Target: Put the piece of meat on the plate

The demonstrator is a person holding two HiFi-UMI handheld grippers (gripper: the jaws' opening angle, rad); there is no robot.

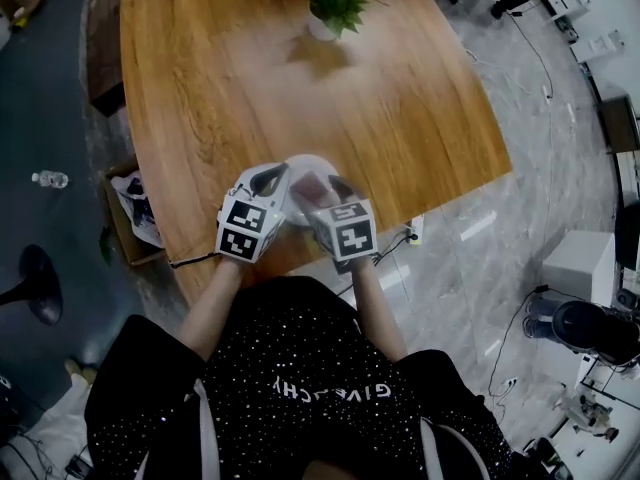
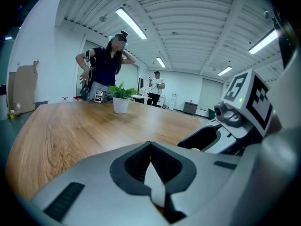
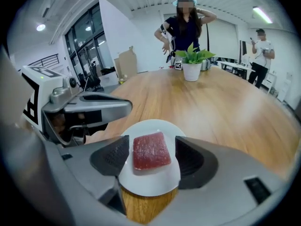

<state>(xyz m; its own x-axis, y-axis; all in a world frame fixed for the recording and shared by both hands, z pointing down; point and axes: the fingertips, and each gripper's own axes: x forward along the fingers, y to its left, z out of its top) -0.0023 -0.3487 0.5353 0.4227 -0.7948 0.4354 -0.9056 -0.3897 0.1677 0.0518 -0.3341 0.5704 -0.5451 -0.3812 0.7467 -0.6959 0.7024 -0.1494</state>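
A red slab of meat [image 3: 151, 150] lies flat on a small white plate [image 3: 149, 185] near the wooden table's front edge. My right gripper [image 3: 151, 147] is open, one dark pad on each side of the meat with a gap to both. From the head view the plate [image 1: 303, 166] and meat [image 1: 313, 185] sit just beyond both grippers. My left gripper [image 2: 150, 149] is shut with its pads meeting; it hovers at the plate's left rim [image 1: 277, 177]. In the right gripper view the left gripper [image 3: 96, 108] shows at the left.
A potted plant [image 1: 335, 8] stands at the table's far side. The wooden table [image 1: 230, 88] ends just in front of my body. A cardboard box [image 1: 128, 213] and a water bottle [image 1: 48, 179] are on the floor to the left. Two people stand beyond the table.
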